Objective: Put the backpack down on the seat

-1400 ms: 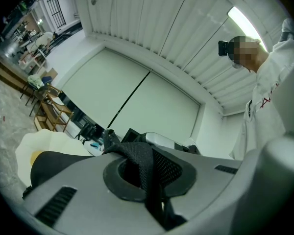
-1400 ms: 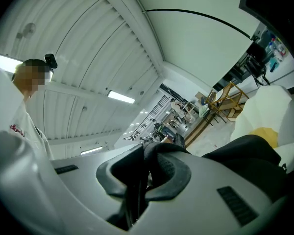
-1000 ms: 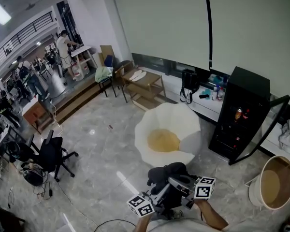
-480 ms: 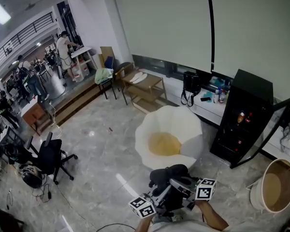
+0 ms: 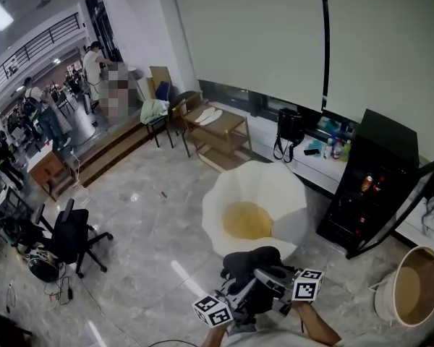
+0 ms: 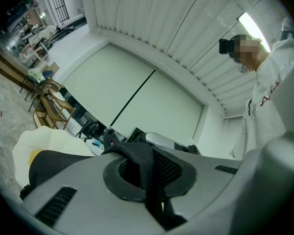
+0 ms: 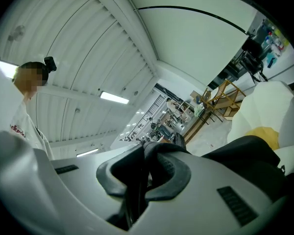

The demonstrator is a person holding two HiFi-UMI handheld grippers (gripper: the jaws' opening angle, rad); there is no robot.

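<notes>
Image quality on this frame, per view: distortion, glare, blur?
Head view: even light, sharp, fisheye curves the railing. Left gripper view: black round vignette, ceiling light blown out, backpack strap crisp. Right gripper view: same vignette, its backpack strap shadowed, little detail.

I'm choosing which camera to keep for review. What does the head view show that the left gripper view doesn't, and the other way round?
Head view only: the office chair and the round tub. Left gripper view only: the left tongs shut on the backpack strap, plus the ceiling light. Both: the black backpack, and the white seat with its yellow cushion.
</notes>
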